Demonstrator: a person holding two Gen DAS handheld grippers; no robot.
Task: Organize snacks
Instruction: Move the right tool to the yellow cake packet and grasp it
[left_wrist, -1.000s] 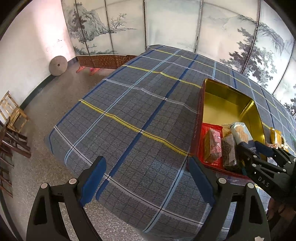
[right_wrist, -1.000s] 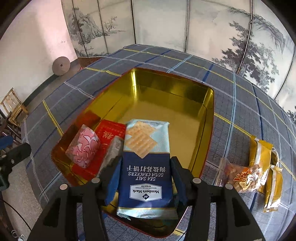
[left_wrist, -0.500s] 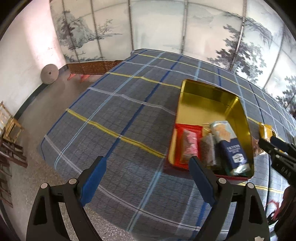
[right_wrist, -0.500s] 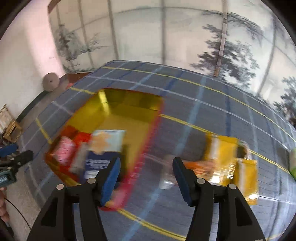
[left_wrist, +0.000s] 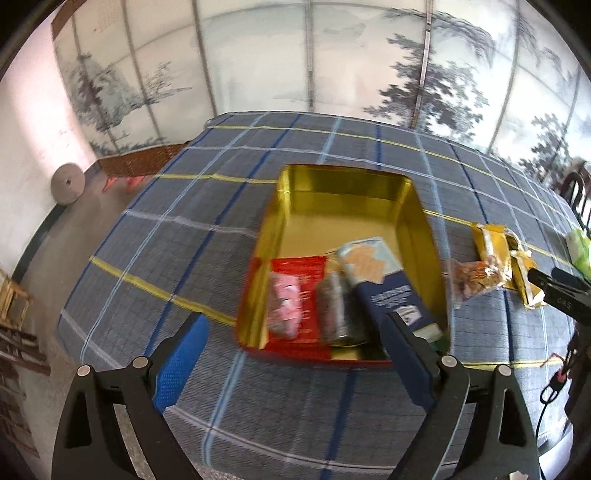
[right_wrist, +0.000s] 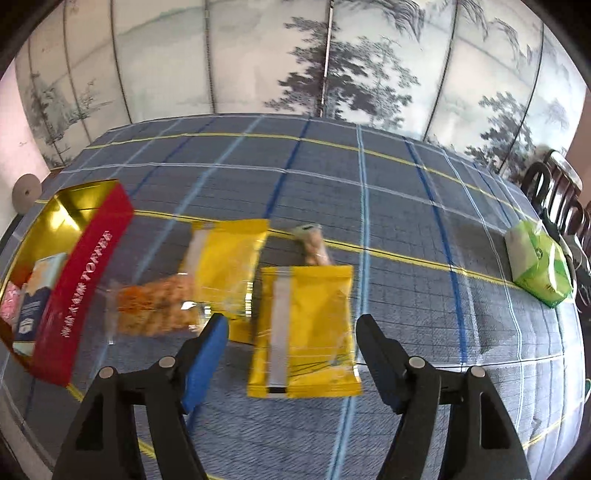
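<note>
A red tin with a gold inside (left_wrist: 424, 229) stands on the plaid tablecloth; it also shows in the right wrist view (right_wrist: 85, 280). In it lie a blue soda cracker pack (left_wrist: 384, 284), a pink packet (left_wrist: 284, 306), a dark packet (left_wrist: 332, 306) and a red pack (left_wrist: 303, 267). My left gripper (left_wrist: 295, 365) is open and empty, just short of the tin's near wall. My right gripper (right_wrist: 291, 354) is open and empty over a yellow packet (right_wrist: 306, 325). A second yellow packet (right_wrist: 229, 266) and a clear bag of orange snacks (right_wrist: 155, 306) lie to its left.
A green packet (right_wrist: 539, 262) lies at the far right by dark chairs (right_wrist: 561, 199). A small bag of pale snacks (right_wrist: 314, 247) lies behind the yellow packets. Painted screens stand behind the table. The right gripper shows at the right edge of the left wrist view (left_wrist: 557, 291).
My right gripper let go of the cracker pack, which now lies in the tin, and swung right to the yellow packets. My left gripper turned right toward the tin.
</note>
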